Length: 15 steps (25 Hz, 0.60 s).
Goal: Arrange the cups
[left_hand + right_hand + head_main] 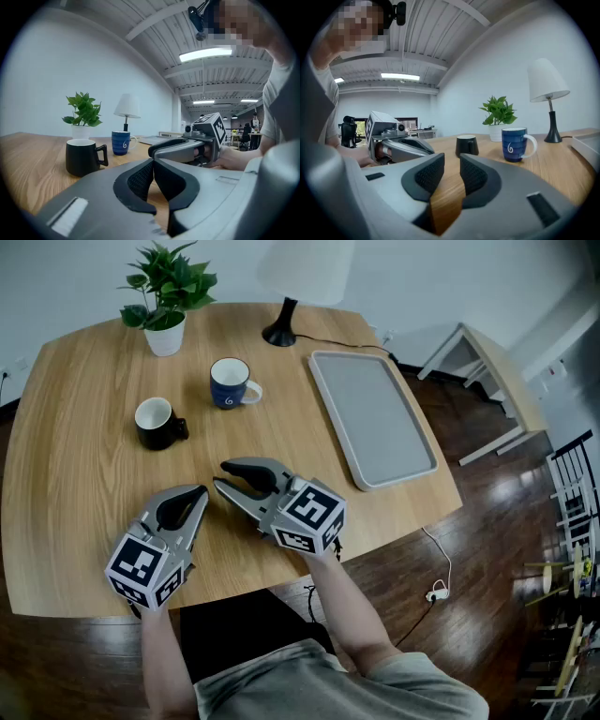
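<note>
Two mugs stand on the round wooden table (75,484). The black mug (156,422) is on the left part, with its handle to the right. The blue mug (230,382) stands a bit farther back and to the right, apart from the black one. A grey tray (373,418) lies on the right part of the table, well away from both mugs. A potted plant (167,296) and a lamp (286,296) stand at the far edge. The left gripper (200,493) is near the front edge, its fingers pressed together on nothing. The right gripper (221,474) is just beside it, its fingers a little apart, with only table showing between them. Neither gripper touches a mug.
</note>
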Available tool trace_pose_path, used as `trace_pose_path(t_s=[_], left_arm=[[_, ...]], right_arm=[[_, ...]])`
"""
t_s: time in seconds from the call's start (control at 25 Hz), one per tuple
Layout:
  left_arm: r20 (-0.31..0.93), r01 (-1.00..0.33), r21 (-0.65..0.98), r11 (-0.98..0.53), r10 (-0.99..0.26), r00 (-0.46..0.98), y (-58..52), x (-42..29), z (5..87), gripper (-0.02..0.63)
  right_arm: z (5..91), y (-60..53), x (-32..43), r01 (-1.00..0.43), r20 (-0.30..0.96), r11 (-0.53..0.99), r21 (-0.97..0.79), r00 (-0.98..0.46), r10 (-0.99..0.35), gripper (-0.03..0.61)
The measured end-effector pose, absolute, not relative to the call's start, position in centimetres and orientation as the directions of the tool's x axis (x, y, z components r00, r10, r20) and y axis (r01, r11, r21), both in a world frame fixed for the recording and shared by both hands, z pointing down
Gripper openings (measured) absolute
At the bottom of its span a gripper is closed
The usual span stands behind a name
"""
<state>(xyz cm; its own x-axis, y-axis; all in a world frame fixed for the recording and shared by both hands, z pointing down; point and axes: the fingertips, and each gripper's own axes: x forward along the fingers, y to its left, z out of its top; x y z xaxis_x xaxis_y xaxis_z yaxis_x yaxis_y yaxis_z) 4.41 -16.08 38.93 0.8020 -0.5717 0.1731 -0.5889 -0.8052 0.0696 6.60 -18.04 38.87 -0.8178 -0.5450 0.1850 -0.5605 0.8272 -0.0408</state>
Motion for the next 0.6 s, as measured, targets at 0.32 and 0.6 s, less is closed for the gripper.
trace_pose_path(t_s=[0.32,0.6], left_arm=[[0.172,-0.585,0.071,-0.808,-0.568,0.805,-16.04,4.61,38.98,0.0],[0.17,-0.584,0.071,-0.809,-0.567,0.806,-16.07,4.83,39.05,0.0]], right_arm=[[38.91,-17.98,6.76,-0.562,0.186,0.826,-0.039,-0.817,-0.546,0.101],[38.89,-17.99,7.02,-0.564,0.188,0.825,-0.038,-0.815,-0.548,0.101]])
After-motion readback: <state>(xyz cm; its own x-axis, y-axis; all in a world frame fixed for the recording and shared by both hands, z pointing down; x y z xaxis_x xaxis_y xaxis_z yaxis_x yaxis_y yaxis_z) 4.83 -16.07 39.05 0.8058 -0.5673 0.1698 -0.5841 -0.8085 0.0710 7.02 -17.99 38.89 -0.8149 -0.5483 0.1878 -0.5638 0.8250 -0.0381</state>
